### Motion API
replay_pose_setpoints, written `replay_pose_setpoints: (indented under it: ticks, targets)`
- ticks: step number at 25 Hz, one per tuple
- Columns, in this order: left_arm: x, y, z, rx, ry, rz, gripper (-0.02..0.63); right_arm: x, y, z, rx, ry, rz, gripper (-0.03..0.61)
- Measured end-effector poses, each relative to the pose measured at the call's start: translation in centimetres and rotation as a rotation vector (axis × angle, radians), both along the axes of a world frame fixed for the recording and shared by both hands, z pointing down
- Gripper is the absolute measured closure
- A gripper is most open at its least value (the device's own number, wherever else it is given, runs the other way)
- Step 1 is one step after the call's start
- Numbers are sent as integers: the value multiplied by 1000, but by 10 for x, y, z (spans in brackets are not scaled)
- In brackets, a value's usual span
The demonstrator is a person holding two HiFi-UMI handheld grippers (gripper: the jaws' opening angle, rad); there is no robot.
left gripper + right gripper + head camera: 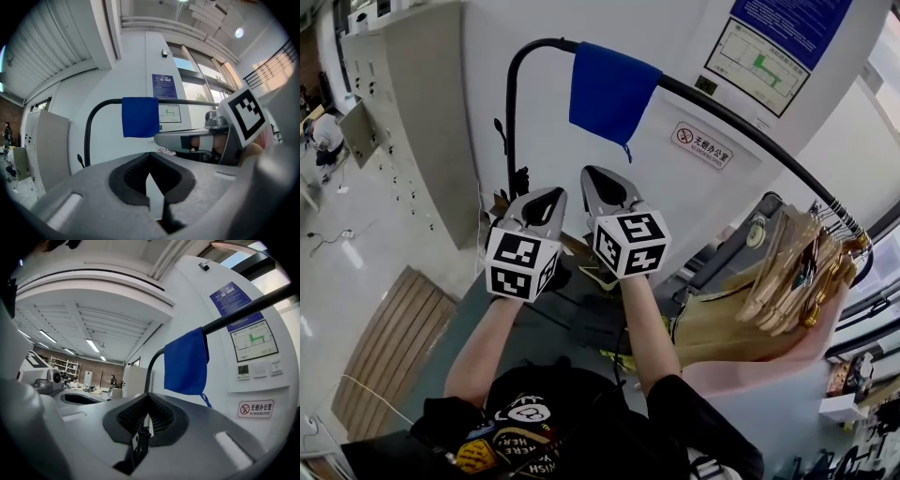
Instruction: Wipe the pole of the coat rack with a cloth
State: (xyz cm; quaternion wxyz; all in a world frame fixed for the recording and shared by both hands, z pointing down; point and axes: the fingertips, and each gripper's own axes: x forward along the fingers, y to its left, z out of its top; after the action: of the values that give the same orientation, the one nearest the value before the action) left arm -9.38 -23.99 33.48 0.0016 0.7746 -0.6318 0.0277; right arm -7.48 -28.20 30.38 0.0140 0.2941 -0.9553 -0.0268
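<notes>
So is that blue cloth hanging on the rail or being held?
Hanging: the blue cloth is draped over the black pole; the left gripper and right gripper sit below it, shut, empty.

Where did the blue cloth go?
In the head view's upper middle, the blue cloth is draped over the black pole, near its bent left end and far from the wooden hangers at the right.
</notes>
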Motion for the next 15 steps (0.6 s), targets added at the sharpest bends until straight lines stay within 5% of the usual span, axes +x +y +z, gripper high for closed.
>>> replay_pose_setpoints:
  ticks: [5, 15]
  targets:
    - [-19, -28, -24, 25, 48, 10, 612, -16, -34, -34, 32, 15, 18, 577]
    - [-54, -68, -113, 111, -39, 74, 612, -39, -90, -156, 157, 3, 197, 577]
